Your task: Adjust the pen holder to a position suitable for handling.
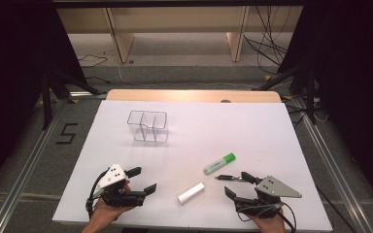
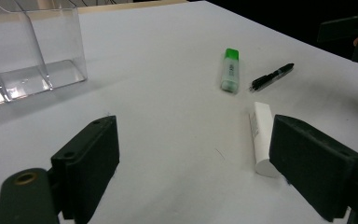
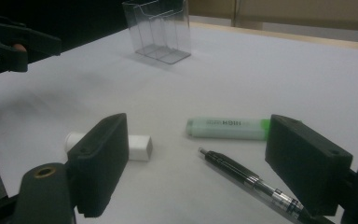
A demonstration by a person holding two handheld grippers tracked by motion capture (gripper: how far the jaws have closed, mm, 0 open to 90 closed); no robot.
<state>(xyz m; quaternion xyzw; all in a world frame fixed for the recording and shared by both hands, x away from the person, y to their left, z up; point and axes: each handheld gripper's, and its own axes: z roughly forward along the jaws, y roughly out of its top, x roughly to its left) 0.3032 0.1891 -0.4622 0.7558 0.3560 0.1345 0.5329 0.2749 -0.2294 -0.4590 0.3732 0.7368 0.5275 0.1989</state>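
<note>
Nearest the camera, the left gripper (image 1: 142,179) and right gripper (image 1: 231,183) hover low over the near edge of the white table (image 1: 252,126), both with jaws spread and nothing between them. The clear organizer (image 1: 148,126) stands empty farther back (no item is in either compartment). On its near side lie the green highlighter (image 1: 219,163), the white tube (image 1: 191,192) and the black pen (image 1: 227,177), which lies just ahead of the right gripper. Judging by this, sorting hasn't begun; all three await pickup.

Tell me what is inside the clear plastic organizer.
The clear organizer holds nothing: through its transparent walls both compartments look empty, with the white table showing beneath. The green highlighter, black pen and white tube all lie outside it. Nothing hides its interior.
</note>
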